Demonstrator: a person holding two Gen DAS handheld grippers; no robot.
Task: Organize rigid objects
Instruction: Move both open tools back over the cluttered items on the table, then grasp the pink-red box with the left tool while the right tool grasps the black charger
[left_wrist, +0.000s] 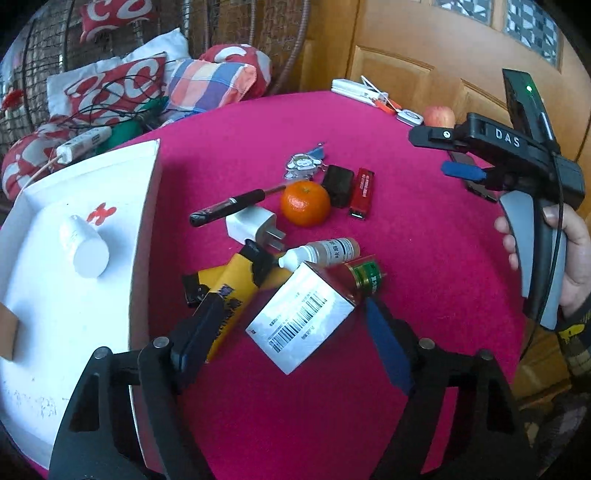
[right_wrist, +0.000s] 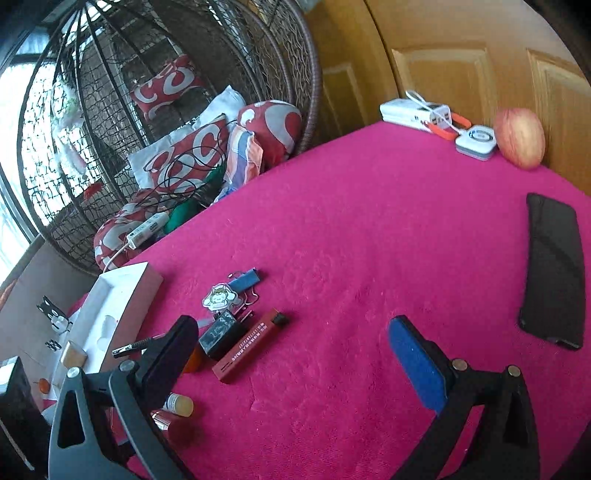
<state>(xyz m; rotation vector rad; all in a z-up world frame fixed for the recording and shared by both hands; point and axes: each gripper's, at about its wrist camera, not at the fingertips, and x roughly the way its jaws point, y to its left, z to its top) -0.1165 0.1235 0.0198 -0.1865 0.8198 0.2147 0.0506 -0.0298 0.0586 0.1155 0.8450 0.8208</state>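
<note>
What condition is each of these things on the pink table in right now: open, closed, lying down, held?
Left gripper: open, around the barcode box, not pressing it.
Right gripper: open, empty.
White tray: open, a white bottle lying inside.
Dropper bottle: capped, lying down.
Tangerine: whole, unpeeled.
Phone: screen dark.

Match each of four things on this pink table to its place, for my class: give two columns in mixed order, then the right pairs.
Things:
1. white bottle
2. apple
3. barcode box
4. tangerine

Places:
A. far table edge, beside a small white gadget
B. between the open left gripper fingers
C. lying inside the white tray
D. mid-table, next to a black block

Pairs: 1-C, 2-A, 3-B, 4-D
</note>
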